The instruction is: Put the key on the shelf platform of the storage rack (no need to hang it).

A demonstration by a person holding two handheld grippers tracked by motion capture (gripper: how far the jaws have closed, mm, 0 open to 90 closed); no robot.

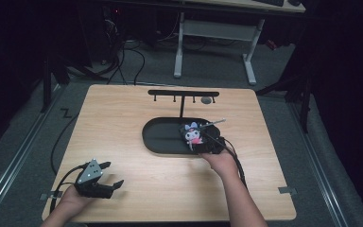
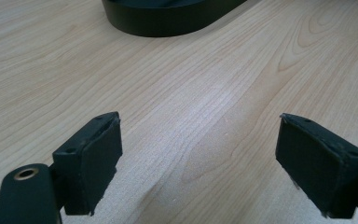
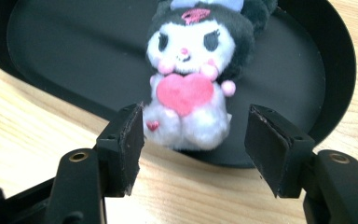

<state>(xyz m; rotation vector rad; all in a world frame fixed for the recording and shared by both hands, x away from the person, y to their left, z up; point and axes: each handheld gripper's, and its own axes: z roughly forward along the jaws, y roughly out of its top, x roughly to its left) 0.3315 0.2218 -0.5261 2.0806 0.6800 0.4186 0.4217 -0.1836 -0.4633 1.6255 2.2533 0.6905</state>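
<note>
My right claw (image 3: 193,149) is spread, the plush toy (image 3: 191,79) just ahead at twelve o'clock; my left claw (image 2: 198,163), also spread, is far.

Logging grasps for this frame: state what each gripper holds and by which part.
Nothing is held. The left gripper is open over bare table. The right gripper is open, jaws flanking the plush toy without gripping.
</note>
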